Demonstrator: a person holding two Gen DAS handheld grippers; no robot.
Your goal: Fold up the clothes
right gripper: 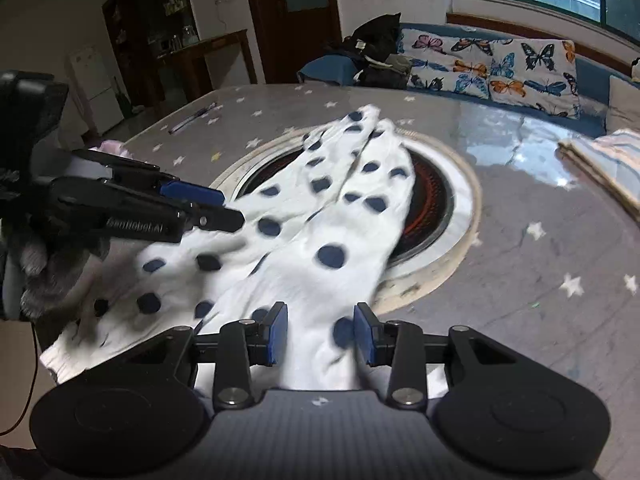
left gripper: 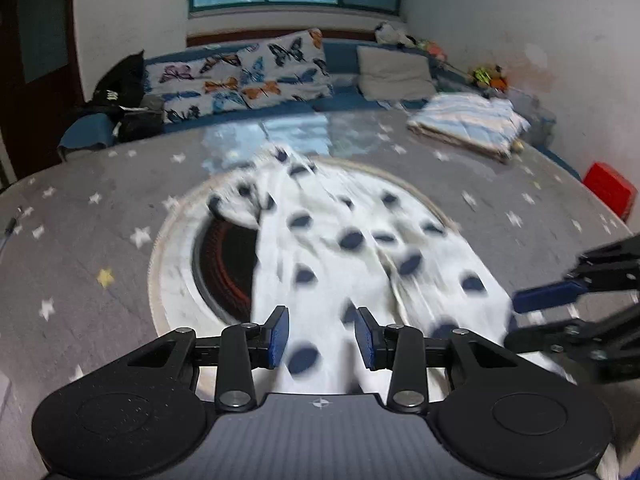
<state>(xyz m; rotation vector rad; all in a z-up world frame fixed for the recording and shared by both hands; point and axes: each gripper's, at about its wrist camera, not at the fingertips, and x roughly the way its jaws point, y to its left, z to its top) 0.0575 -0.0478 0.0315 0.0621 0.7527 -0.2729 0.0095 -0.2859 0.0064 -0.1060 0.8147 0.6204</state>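
White polka-dot trousers [right gripper: 320,216] stretch ahead of both tools across a star-print table [right gripper: 540,248], draped over its round sunken heater well [right gripper: 432,196]. The left gripper [left gripper: 321,336] and right gripper [right gripper: 320,334] hang part-open over the cloth, gripping nothing. Bare tabletop lies either side; folded laundry [left gripper: 472,124] sits far right.

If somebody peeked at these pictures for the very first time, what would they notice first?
Probably the white garment with big dark blue dots, spread over the middle of the grey star-patterned table. It half covers a round white-rimmed heater sunk in the table that glows red inside. At the back, butterfly-print cushions sit on a blue sofa, and the left gripper and right gripper hang open over the cloth's near end.
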